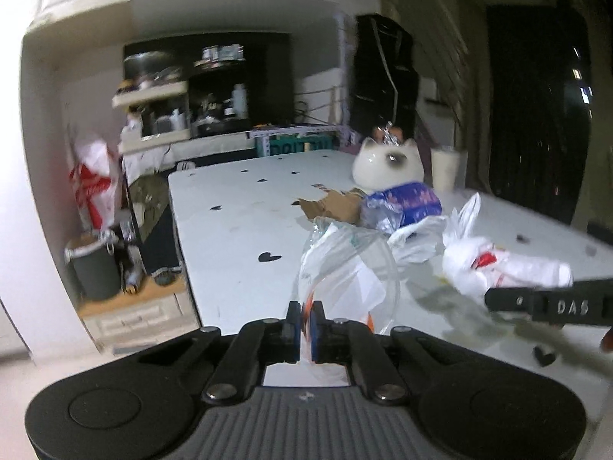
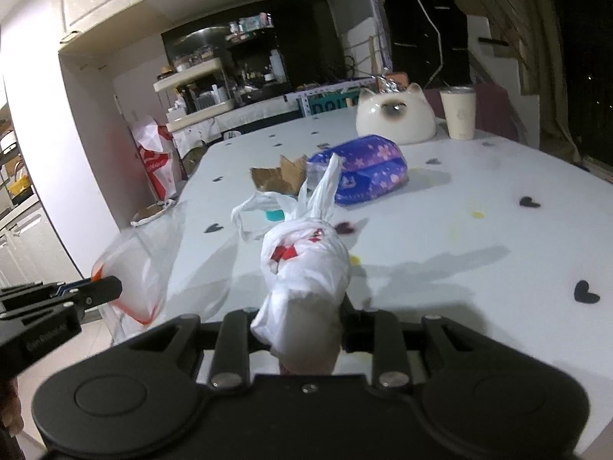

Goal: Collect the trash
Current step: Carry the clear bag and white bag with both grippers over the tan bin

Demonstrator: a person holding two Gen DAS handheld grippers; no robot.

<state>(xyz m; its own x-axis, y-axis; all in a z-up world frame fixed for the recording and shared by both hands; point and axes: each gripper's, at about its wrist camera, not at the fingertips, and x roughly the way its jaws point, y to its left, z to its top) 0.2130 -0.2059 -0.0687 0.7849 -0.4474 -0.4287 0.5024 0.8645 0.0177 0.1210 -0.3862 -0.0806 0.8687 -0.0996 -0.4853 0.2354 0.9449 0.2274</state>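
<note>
My left gripper [image 1: 305,326] is shut on the rim of a clear plastic bag [image 1: 346,276] with an orange edge, held up above the white table [image 1: 237,237]. The same bag [image 2: 141,264] hangs at the left of the right wrist view. My right gripper [image 2: 302,326] is shut on a knotted white plastic bag [image 2: 306,264] with red print, held above the table. That white bag [image 1: 498,264] shows at the right of the left wrist view. A blue-purple wrapper [image 2: 364,168], torn cardboard [image 2: 279,178] and a loose white plastic bag [image 2: 260,207] lie on the table beyond.
A cat-shaped ceramic jar [image 2: 396,117] and a cream cup [image 2: 458,111] stand at the table's far side. A grey bin [image 1: 94,268] and a red-white bag [image 1: 94,188] sit on the floor left of the table. Kitchen shelves [image 2: 195,92] stand behind.
</note>
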